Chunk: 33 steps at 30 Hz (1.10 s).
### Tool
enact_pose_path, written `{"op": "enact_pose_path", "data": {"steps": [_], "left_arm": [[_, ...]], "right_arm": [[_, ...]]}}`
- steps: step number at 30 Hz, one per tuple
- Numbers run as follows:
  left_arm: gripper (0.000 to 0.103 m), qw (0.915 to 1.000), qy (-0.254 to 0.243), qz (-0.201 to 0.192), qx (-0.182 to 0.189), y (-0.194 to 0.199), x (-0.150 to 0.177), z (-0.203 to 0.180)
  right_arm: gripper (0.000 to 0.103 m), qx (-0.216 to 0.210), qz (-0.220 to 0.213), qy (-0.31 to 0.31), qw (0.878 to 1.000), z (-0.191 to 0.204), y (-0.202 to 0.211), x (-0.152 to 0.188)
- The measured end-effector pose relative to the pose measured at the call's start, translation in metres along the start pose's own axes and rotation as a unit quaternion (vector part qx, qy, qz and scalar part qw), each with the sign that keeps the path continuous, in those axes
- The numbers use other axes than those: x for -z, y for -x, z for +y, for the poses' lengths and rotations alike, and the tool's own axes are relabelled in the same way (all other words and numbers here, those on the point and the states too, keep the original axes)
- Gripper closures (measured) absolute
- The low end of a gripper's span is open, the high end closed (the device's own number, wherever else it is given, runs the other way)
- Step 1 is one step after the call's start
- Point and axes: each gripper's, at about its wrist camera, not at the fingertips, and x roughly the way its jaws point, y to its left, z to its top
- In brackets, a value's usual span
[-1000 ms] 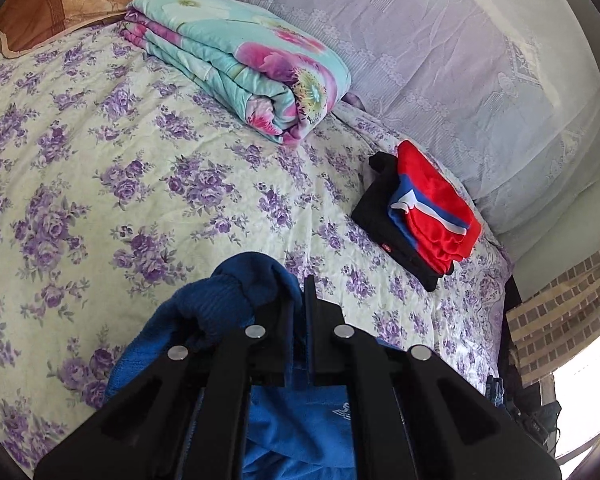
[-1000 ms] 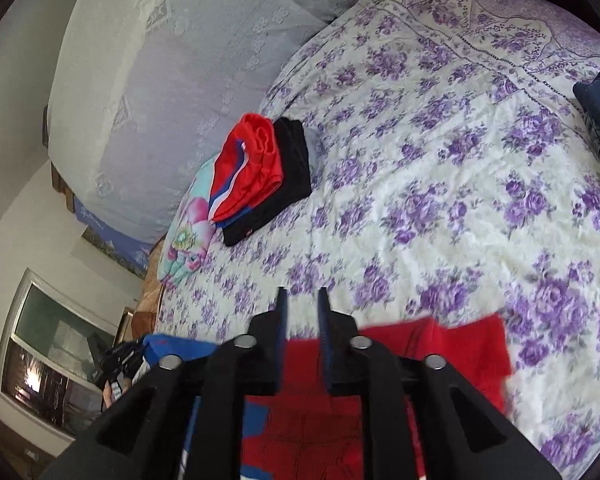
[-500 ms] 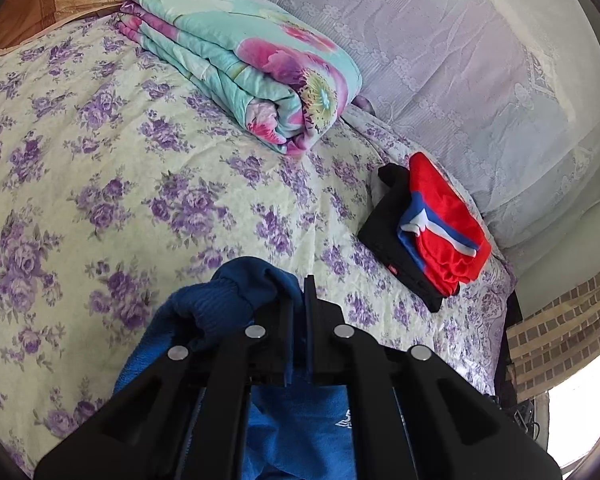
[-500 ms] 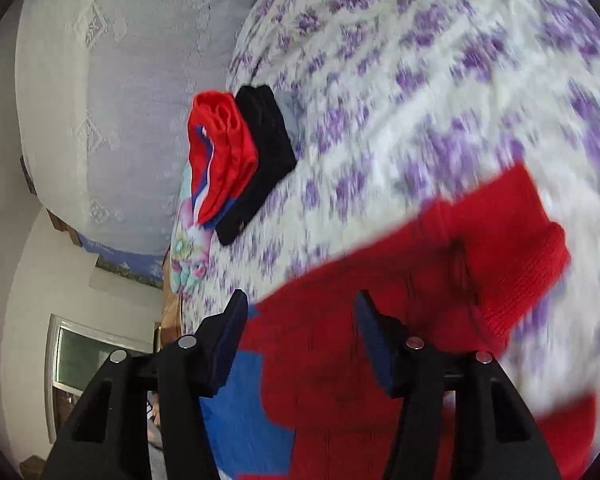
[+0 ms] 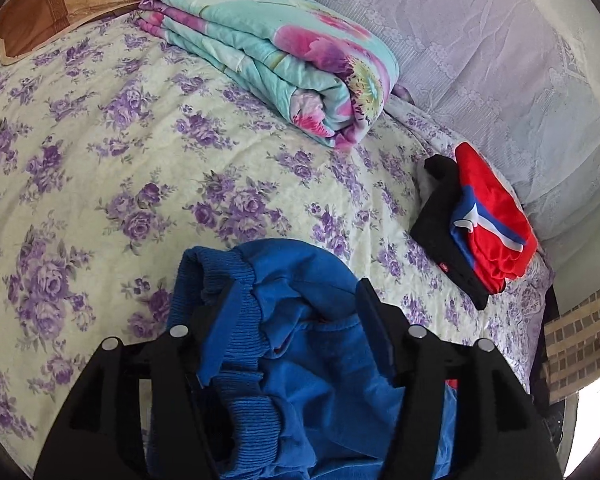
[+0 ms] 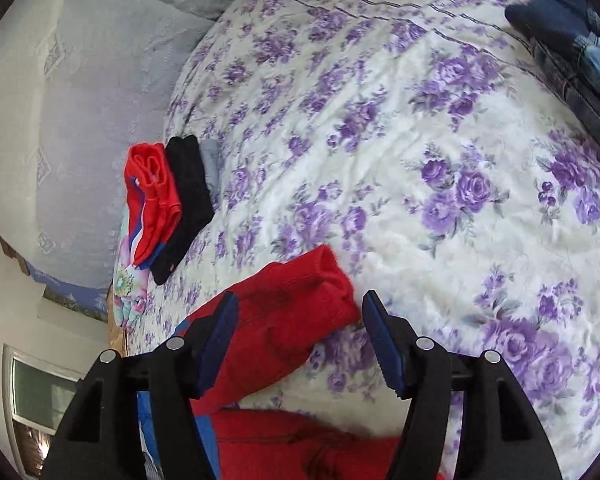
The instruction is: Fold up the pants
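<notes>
two handheld grippers let go of a pair of red-and-blue pants on a bed [image 5: 100,152] with a purple-flowered cover. the left gripper [image 5: 296,300] has just been opening; its jaws stand apart with the blue ribbed cuff [image 5: 236,320] bunched loosely between them, pads no longer pressing, so the cloth lies released. the right gripper [image 6: 300,320] has likewise just been opening, and the red cuff [image 6: 300,300] rests flat on the cover between its spread jaws, nearer the left one. both leg ends seem laid down side by side, probably so a fold can settle before the next one. in the left view a folded quilt [image 5: 284,56] lies at 12 o'clock, near a brown pillow [image 5: 60,4] at 11, and a stack [image 5: 480,220] of folded clothes, black under red, sits at 2 o'clock by the bed's edge, likely where finished items go. in the right view that stack [image 6: 168,200] lies at 10 o'clock, and dark denim [image 6: 572,28] shows at 1 o'clock.
</notes>
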Motion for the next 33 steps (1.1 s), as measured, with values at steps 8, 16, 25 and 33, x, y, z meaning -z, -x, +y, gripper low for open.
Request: {"op": "enact_pose_path", "data": {"steps": [8, 16, 25, 33], "left_arm": [[0.045, 0.9999, 0.003, -0.007, -0.013, 0.011, 0.004, 0.009], [0.036, 0.9996, -0.014, -0.007, -0.023, 0.064, 0.037, 0.031], [0.033, 0.9977, 0.035, 0.056, 0.013, 0.095, 0.111, 0.083], [0.033, 0.9963, 0.046, 0.053, 0.050, 0.083, 0.134, 0.076]], "right_arm": [[0.078, -0.010, -0.011, 0.090, 0.996, 0.037, -0.016, 0.000], [0.083, 0.130, -0.076, 0.152, 0.977, 0.034, -0.012, -0.051], [0.051, 0.000, -0.083, 0.089, 0.993, 0.001, 0.043, 0.026], [0.040, -0.036, -0.041, 0.122, 0.991, 0.021, 0.074, 0.100]]}}
